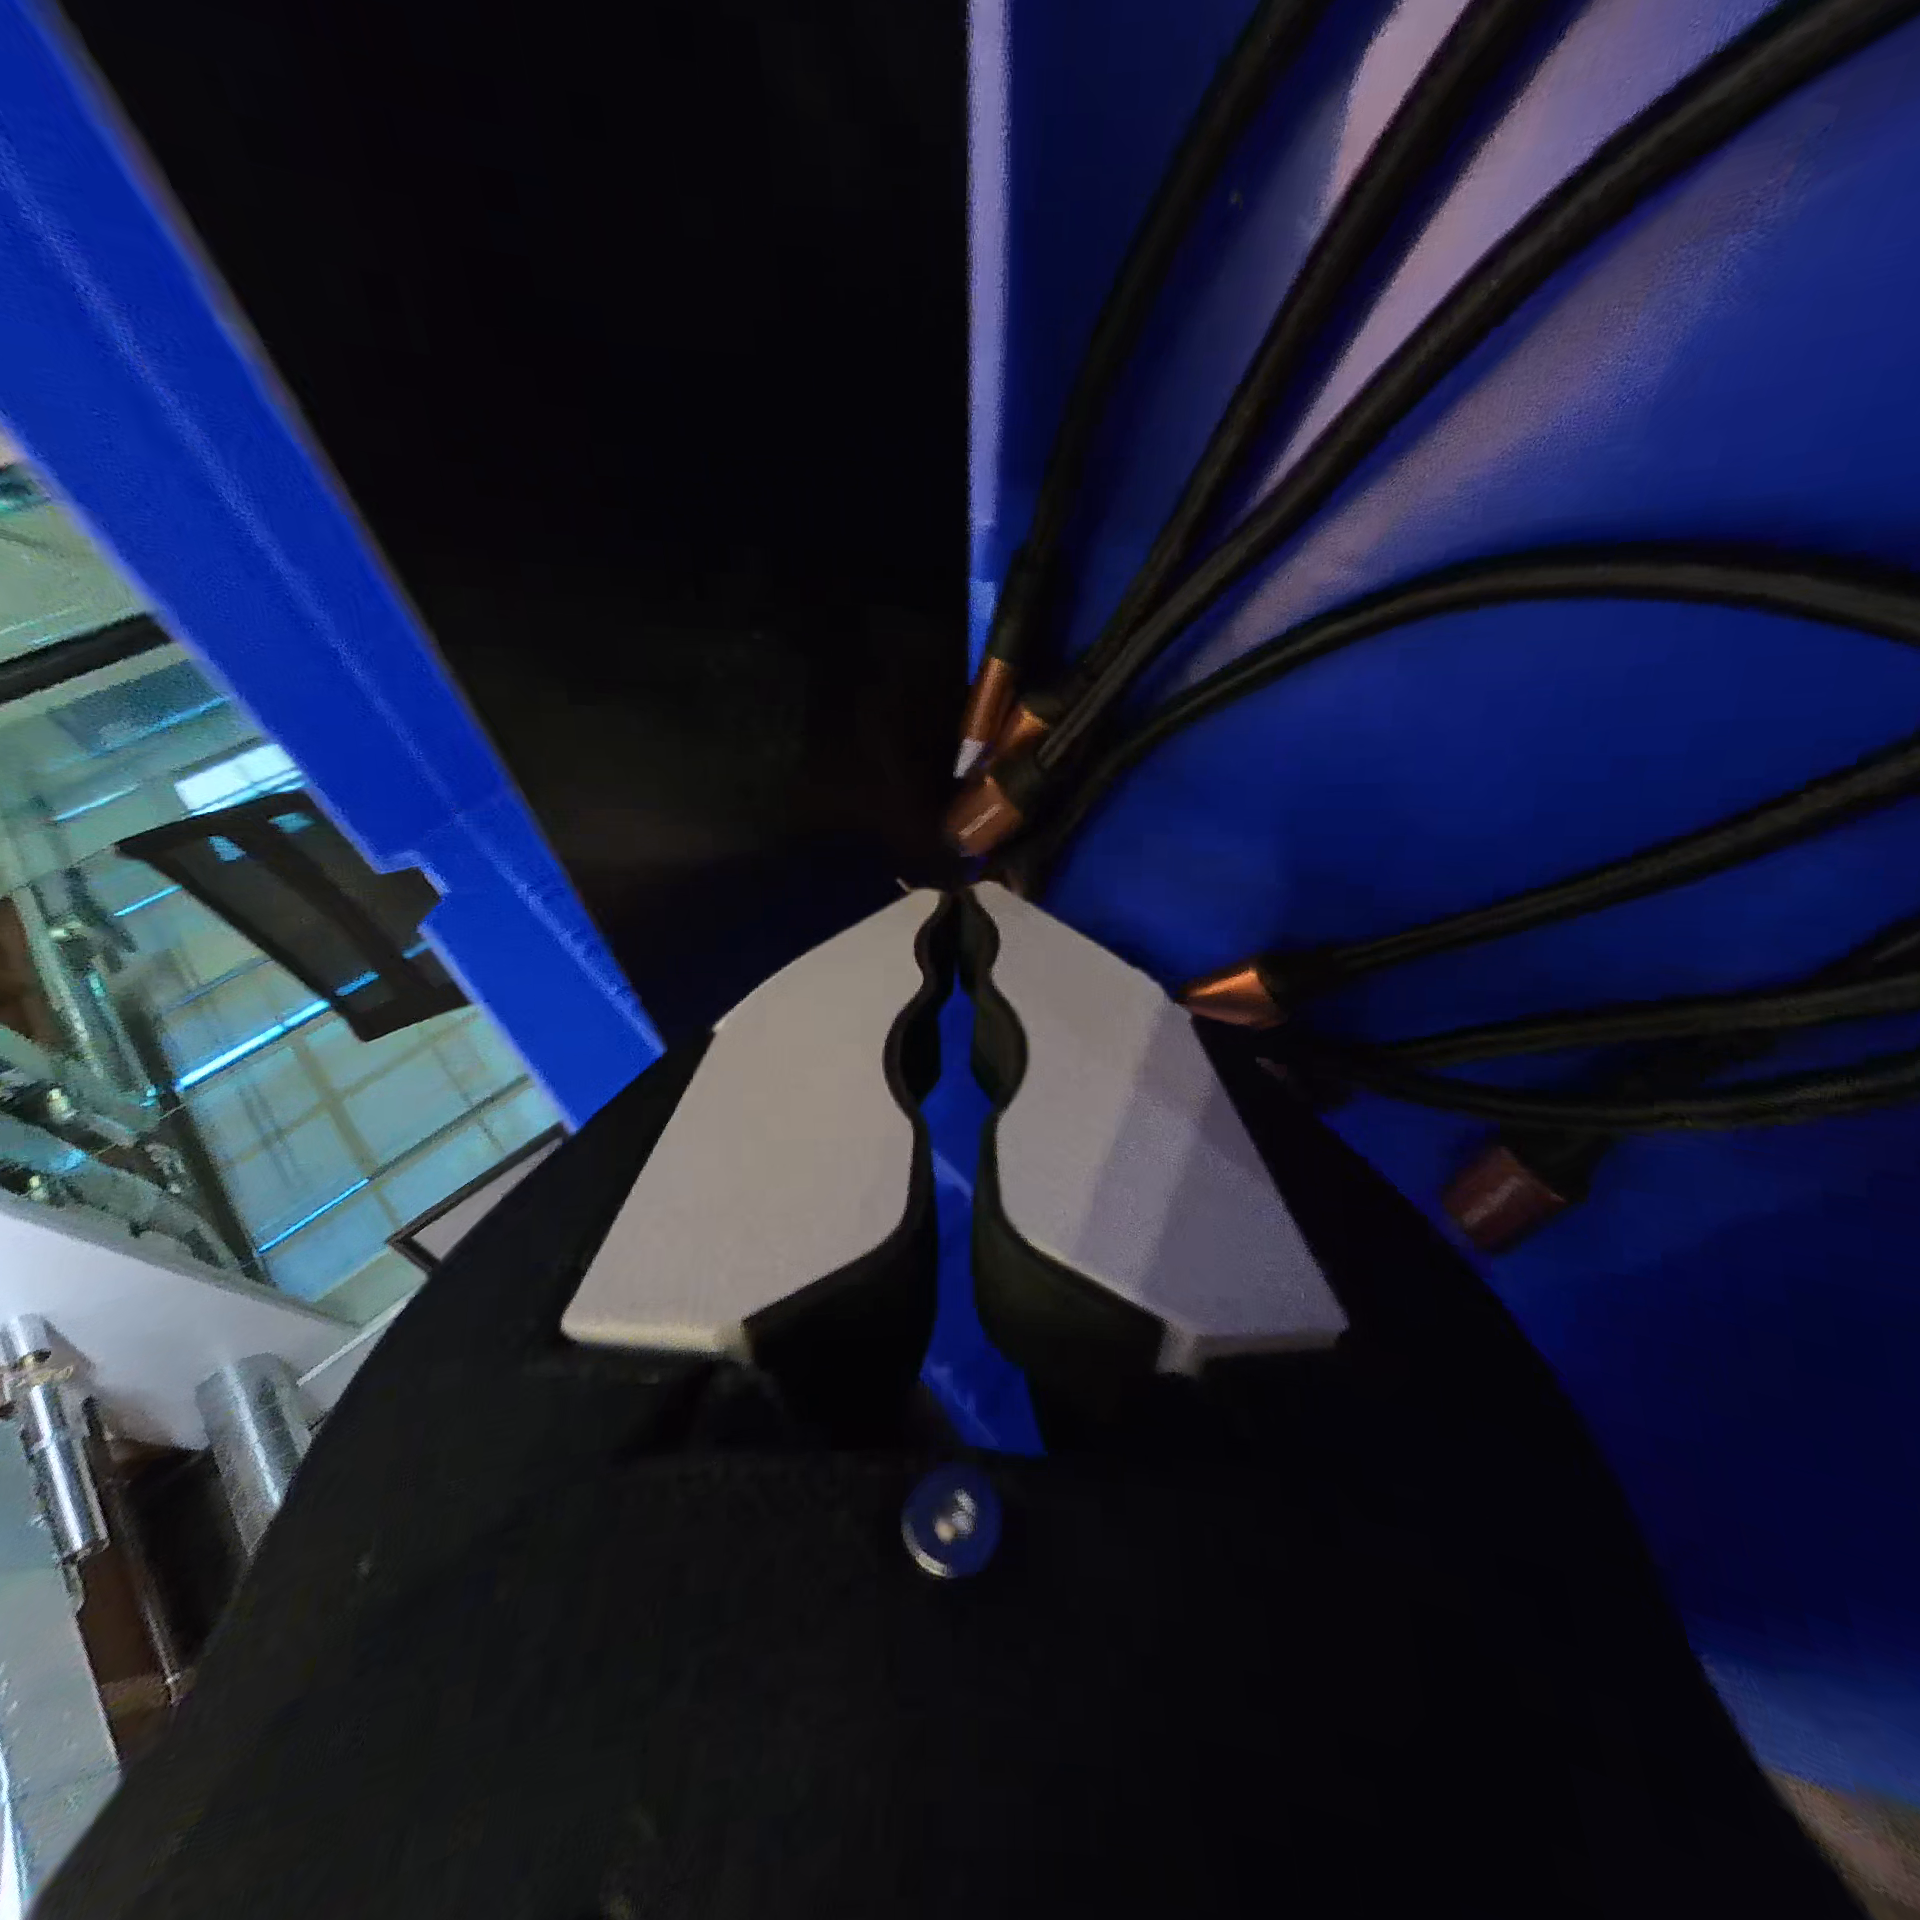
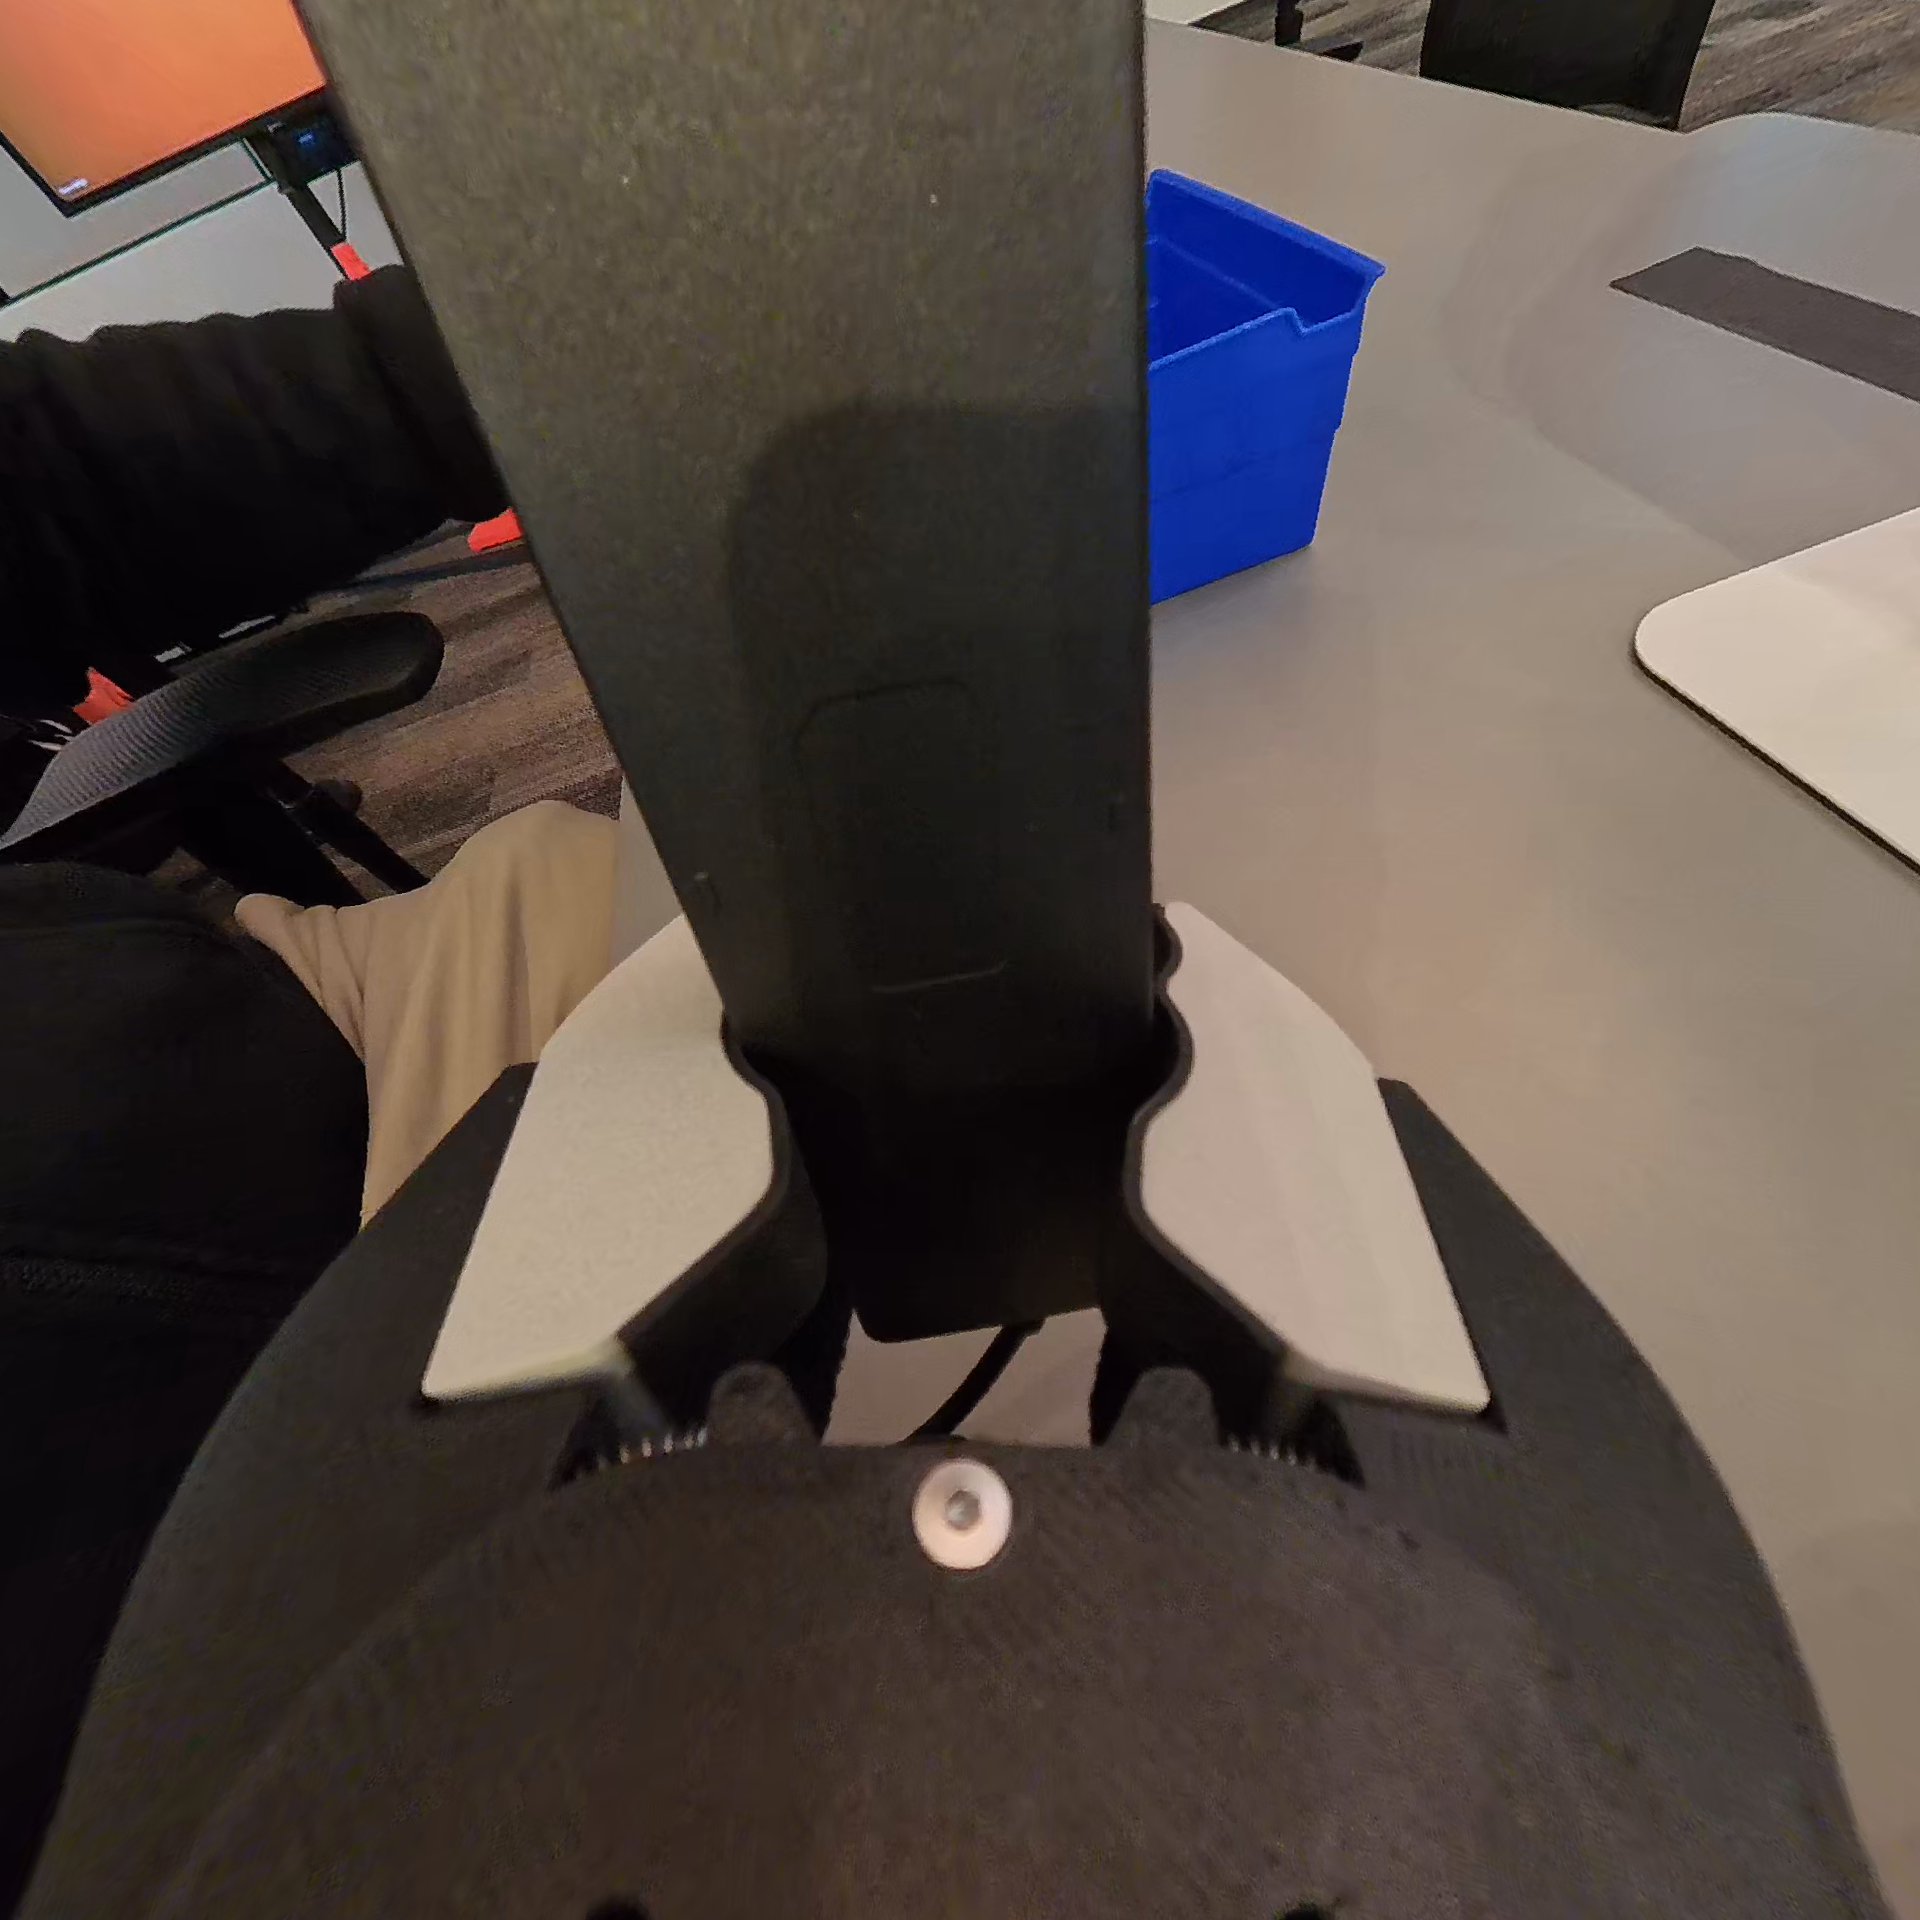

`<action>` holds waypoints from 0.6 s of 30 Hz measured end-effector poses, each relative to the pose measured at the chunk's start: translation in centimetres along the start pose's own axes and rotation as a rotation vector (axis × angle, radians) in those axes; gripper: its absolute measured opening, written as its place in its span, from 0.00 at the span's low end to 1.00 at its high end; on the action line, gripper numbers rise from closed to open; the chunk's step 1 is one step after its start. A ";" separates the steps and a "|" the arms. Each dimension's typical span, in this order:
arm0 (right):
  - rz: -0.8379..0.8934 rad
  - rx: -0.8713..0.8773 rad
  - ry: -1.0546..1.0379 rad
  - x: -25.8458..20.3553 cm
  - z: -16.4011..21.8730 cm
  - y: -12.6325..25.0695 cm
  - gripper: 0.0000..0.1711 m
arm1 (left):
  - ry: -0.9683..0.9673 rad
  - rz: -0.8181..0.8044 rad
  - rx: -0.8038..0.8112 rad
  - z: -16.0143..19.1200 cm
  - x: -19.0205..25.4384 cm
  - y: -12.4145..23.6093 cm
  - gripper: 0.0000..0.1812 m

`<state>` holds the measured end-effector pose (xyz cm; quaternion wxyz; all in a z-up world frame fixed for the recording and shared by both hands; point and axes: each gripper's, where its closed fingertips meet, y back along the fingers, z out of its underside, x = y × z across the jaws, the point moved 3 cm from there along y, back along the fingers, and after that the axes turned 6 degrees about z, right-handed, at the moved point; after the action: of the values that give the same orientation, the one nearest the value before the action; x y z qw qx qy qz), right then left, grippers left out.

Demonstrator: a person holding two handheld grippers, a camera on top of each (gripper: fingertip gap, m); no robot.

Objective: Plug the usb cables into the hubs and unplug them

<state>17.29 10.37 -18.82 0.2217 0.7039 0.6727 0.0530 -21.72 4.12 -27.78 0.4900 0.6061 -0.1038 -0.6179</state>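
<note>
In the right wrist view my right gripper (image 2: 940,977) is shut on a long black USB hub (image 2: 790,416), both pads pressed against its sides. The hub sticks out forward and fills the middle of the view. In the left wrist view my left gripper (image 1: 951,902) is shut, fingertips touching, with nothing visible between the pads. It sits inside a blue bin (image 1: 1558,779), just below a copper-coloured USB plug (image 1: 982,816). Several black cables (image 1: 1455,343) with copper plugs fan out to the right. Their ends meet the edge of a dark flat surface (image 1: 644,468).
A blue bin (image 2: 1247,416) stands on the grey table (image 2: 1455,831) behind the hub. A white mat (image 2: 1818,665) lies at the right. A person's leg (image 2: 457,987), an office chair (image 2: 260,675) and a monitor (image 2: 135,83) are at the left. Metal posts (image 1: 62,1434) show in the left wrist view. My hands' fingertips stand some 40 cm from each other.
</note>
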 end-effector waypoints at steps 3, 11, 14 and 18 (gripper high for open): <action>0.001 0.000 0.000 0.0 0.0 0.0 0.39 | 0.023 -0.081 0.035 0.2 -0.7 1.2 0.00; 0.001 -0.003 0.000 -0.1 0.0 -0.1 0.39 | -0.022 -0.046 0.032 0.6 0.4 1.4 0.00; -0.001 -0.004 0.000 -0.1 0.0 -0.2 0.39 | -0.067 0.036 -0.043 0.4 1.2 0.0 0.10; 0.002 -0.005 0.008 -0.3 -0.1 -0.2 0.39 | -0.125 0.080 -0.160 1.0 0.8 -1.9 0.10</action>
<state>17.08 10.12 -18.77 0.2207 0.7039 0.6727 0.0579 -23.28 3.99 -29.43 0.5538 0.5206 -0.1084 -0.6408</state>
